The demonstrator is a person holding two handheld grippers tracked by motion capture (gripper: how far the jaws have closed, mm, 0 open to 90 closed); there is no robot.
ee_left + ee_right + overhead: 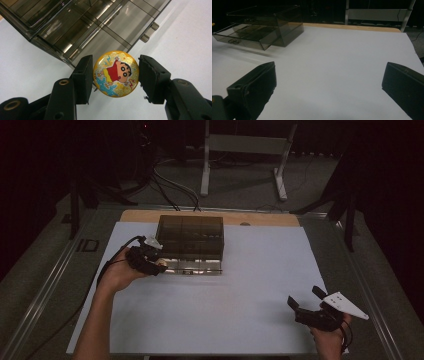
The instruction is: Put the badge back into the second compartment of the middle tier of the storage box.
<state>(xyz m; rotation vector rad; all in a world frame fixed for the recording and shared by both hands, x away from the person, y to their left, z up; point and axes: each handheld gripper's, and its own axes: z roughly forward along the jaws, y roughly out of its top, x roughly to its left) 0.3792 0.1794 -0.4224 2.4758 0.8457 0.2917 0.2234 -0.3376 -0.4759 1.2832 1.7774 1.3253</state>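
My left tongs point(113, 75) clamp one round badge point(115, 73) beside one drawer box point(191, 238); my right tongs point(305, 298) stand apart.

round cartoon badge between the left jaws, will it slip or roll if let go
The badge looks glossy and domed, so it is probably slippery against the left hand-held gripper. The jaws seem barely to touch its rim, so the hold may be loose. Flat and round, it would likelier drop flat than roll, near the open drawer.

One smoked-plastic drawer box point(191, 236) with one drawer point(244, 37) pulled out. One round cartoon badge point(115, 73). Two handheld grippers: left gripper point(157, 261), right gripper point(306, 297). One white mat point(240, 295) on one wooden table point(265, 219).
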